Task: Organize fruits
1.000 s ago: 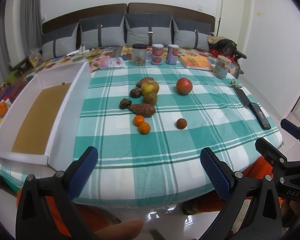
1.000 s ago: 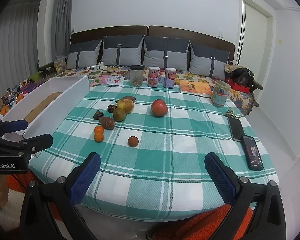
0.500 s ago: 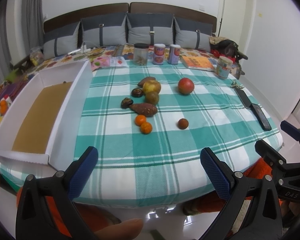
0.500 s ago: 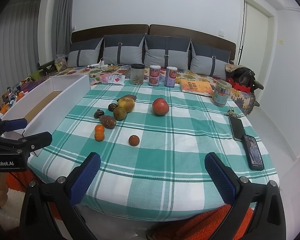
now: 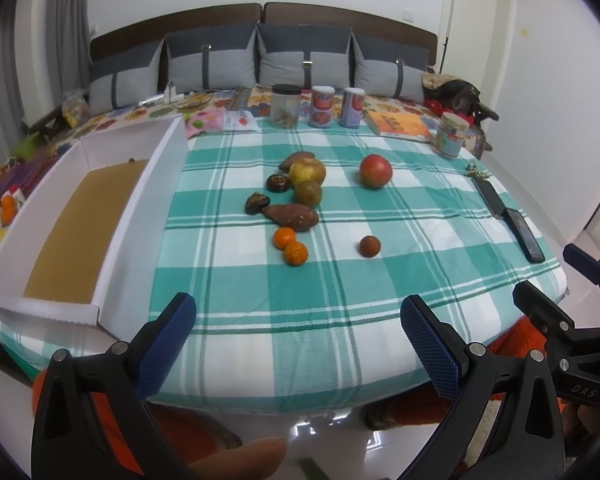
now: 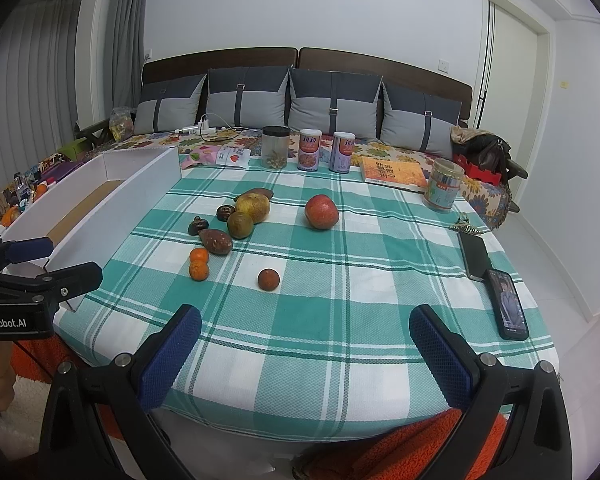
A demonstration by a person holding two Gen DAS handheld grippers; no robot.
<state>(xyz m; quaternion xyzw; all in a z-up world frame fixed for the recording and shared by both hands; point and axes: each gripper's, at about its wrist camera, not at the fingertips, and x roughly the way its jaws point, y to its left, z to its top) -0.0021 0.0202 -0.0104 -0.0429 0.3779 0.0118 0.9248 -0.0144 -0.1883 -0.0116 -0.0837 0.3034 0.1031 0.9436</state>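
We hold the left claw [image 5: 298, 336] and the right claw [image 6: 304, 344] at the near edge of the table [image 5: 340, 320], both with their blue pads spread wide apart and gripping nothing. The fruits sit well ahead of us on the green checked cloth. A cluster lies left of centre: a yellowish apple [image 5: 307, 172], a green-brown round fruit [image 5: 308, 193] touching it in front, two dark small fruits [image 5: 278, 183] beside them, and a reddish-brown sweet potato [image 5: 291, 217] just nearer. Two small oranges [image 5: 290, 245] touch each other in front of that. A red apple [image 5: 375, 171] stands apart to the right, and a small brown round fruit [image 5: 369, 246] lies alone, nearest the right claw. Bare cloth lies between the claws and the fruit. A white box [image 5: 140, 208] with a brown floor lies along the table's left side. Jars and cans [image 5: 322, 101], a book [image 5: 398, 124] and a printed canister [image 5: 449, 135] line the far edge; two phones [image 6: 508, 304] rest at the right.
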